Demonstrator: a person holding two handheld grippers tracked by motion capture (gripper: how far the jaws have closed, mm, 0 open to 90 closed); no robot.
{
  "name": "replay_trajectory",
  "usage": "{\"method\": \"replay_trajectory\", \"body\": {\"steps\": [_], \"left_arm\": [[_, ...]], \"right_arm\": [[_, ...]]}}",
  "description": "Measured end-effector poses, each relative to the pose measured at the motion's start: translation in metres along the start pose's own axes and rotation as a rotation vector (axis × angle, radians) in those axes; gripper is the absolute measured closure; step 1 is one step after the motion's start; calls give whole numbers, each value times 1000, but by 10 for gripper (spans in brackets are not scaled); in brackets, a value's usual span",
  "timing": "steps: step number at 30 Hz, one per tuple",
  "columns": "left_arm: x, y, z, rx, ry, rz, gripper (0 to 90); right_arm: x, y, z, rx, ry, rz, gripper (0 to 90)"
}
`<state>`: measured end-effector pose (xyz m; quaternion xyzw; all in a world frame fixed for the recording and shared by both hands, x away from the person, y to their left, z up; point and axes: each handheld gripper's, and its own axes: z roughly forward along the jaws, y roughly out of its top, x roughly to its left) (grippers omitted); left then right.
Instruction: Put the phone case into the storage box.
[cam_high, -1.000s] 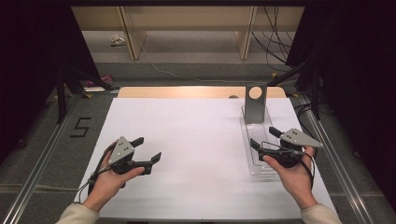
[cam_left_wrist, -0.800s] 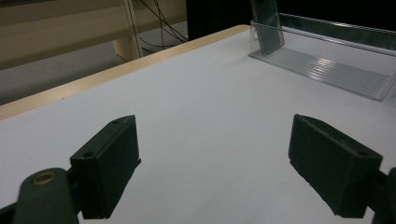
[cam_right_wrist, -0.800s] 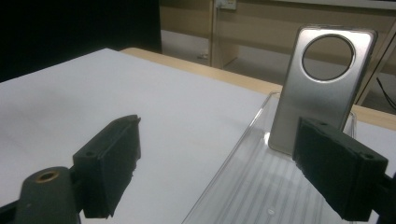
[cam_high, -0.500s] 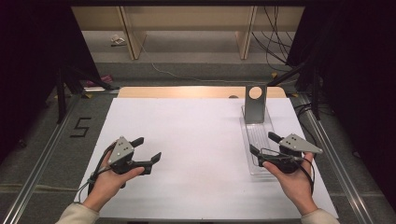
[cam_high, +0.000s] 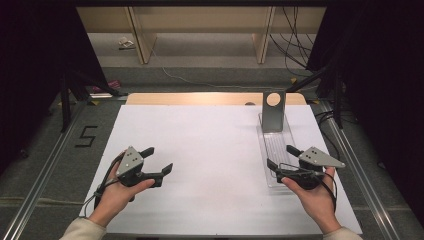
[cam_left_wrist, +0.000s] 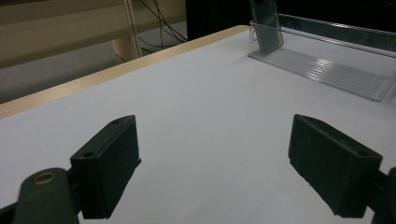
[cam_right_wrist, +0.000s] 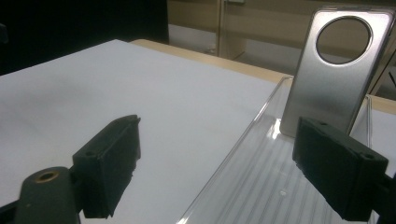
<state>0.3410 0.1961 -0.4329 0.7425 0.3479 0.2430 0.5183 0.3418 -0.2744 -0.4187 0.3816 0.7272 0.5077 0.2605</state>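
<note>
High view: the left gripper (cam_high: 161, 159) sits at about 8 o'clock on the white counter (cam_high: 215, 135), unmoved over the last second. Its fingers are wide apart with nothing between them. The right gripper (cam_high: 279, 156), at about 4 o'clock, has drawn back slightly toward the person and now hangs over the near end of the clear ribbed tray (cam_high: 276, 145). Its fingers are also wide apart and empty. Whether they touch the tray cannot be told.

Assessment: the small retreat looks like lining up rather than an approach. No grasp has begun, and the work piece is untouched.

The work piece, a silver phone cover (cam_high: 273, 117) with a round cut-out near its top, stands upright at the far end of the tray, at roughly 1 o'clock. It is well apart from the right fingers. In the right gripper view it rises straight ahead, slightly right of centre, and the tray's left wall runs up between the fingers.

Obstructions: the tray's raised side walls flank the cover and would narrow any sideways closing on it. The ribbed floor between gripper and cover is bare.

Surroundings: a wooden strip (cam_high: 200, 98) edges the counter at 12 o'clock. A figure 5 (cam_high: 86, 136) is marked on the floor at 9 o'clock. Beyond stand a shelf unit (cam_high: 200, 20) and loose cables (cam_high: 292, 30) at the far right.
</note>
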Motion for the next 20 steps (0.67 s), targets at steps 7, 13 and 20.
{"method": "replay_trajectory", "body": {"steps": [7,13,20], "left_arm": [[-1,0,0,-1,-5,-2,158],[-1,0,1,0,-7,-2,157],[-2,0,2,3,-9,1,158]], "right_arm": [[-2,-2,0,2,-1,7,160],[-4,-3,1,2,-1,9,160],[-5,-4,1,-1,-4,12,160]]}}
